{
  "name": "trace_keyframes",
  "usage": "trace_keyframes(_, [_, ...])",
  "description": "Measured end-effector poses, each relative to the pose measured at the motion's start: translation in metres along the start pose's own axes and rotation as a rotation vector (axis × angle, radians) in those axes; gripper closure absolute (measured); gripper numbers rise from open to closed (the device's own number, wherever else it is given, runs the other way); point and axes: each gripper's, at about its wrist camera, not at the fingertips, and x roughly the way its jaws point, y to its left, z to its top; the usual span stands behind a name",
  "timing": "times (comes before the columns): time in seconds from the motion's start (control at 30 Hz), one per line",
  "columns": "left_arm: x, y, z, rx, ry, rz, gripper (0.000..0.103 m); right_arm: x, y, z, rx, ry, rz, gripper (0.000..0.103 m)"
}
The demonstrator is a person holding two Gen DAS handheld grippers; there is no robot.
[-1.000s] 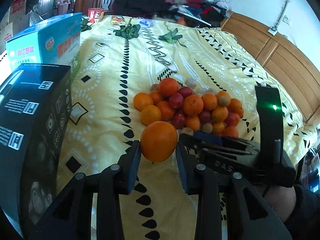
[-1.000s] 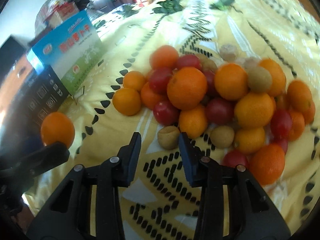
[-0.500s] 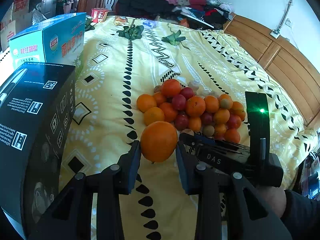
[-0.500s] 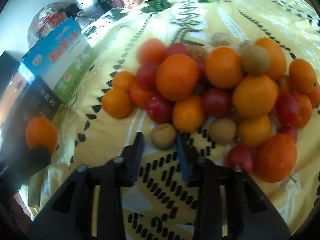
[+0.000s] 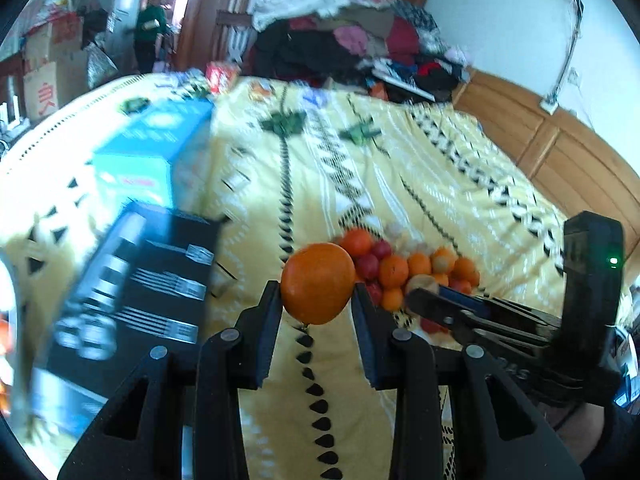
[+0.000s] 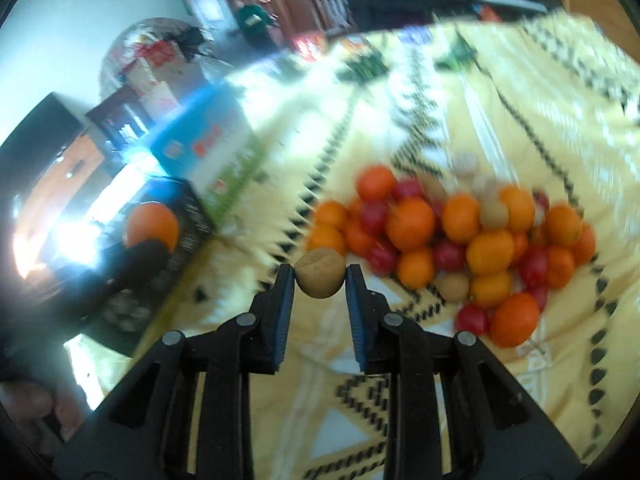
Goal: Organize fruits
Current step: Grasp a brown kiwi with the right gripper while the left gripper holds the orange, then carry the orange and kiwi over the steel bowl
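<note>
The left tongs [image 5: 316,300] are gripping an orange [image 5: 318,283] between their pads, holding it in the air above the yellow patterned bedspread [image 5: 420,168]. The right tongs [image 6: 320,280] are pinching a small brown round fruit [image 6: 320,278] (a longan, by the look of it), and it too is hanging clear of the bed.

Most of the sorting appears to be lying ahead. The fruit pile [image 6: 452,236] is sitting in one mixed heap on the bedspread, with oranges, small red fruits and more of the brown ones all touching one another. No sorted groups are showing anywhere in either view, so only these two pieces are coming out of the heap at this point.

Where they are going is not clear. A black box [image 5: 132,288] and a blue box [image 5: 156,152] are standing on the bed to the left of the pile, well apart from it, but whether either is serving as a container cannot be told, since both views are blurring on that side.
</note>
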Motion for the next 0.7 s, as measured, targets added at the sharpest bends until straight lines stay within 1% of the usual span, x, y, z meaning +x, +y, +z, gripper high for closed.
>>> trace_keyframes(0.13, [-0.044,0.026,0.017,-0.035,-0.072,0.068,0.067,-0.019,0.037,0.022,-0.078,-0.053,0.047,0.076])
trace_keyframes(0.27, [-0.098,0.069,0.030,-0.089,-0.157,0.172,0.067,-0.029,0.081,0.046,-0.159,-0.089,0.110,0.076])
trace_keyframes(0.4, [-0.150,0.119,0.038,-0.160,-0.232,0.271,0.067,-0.034,0.137,0.067,-0.244,-0.109,0.203,0.076])
trace_keyframes(0.53, [-0.200,0.169,0.038,-0.215,-0.293,0.367,0.067,-0.032,0.200,0.083,-0.320,-0.101,0.320,0.076])
trace_keyframes(0.6, [-0.219,0.193,0.037,-0.238,-0.308,0.407,0.067,-0.029,0.233,0.087,-0.366,-0.090,0.370,0.076])
trace_keyframes(0.7, [-0.240,0.225,0.031,-0.277,-0.321,0.458,0.067,-0.020,0.272,0.088,-0.410,-0.064,0.433,0.076])
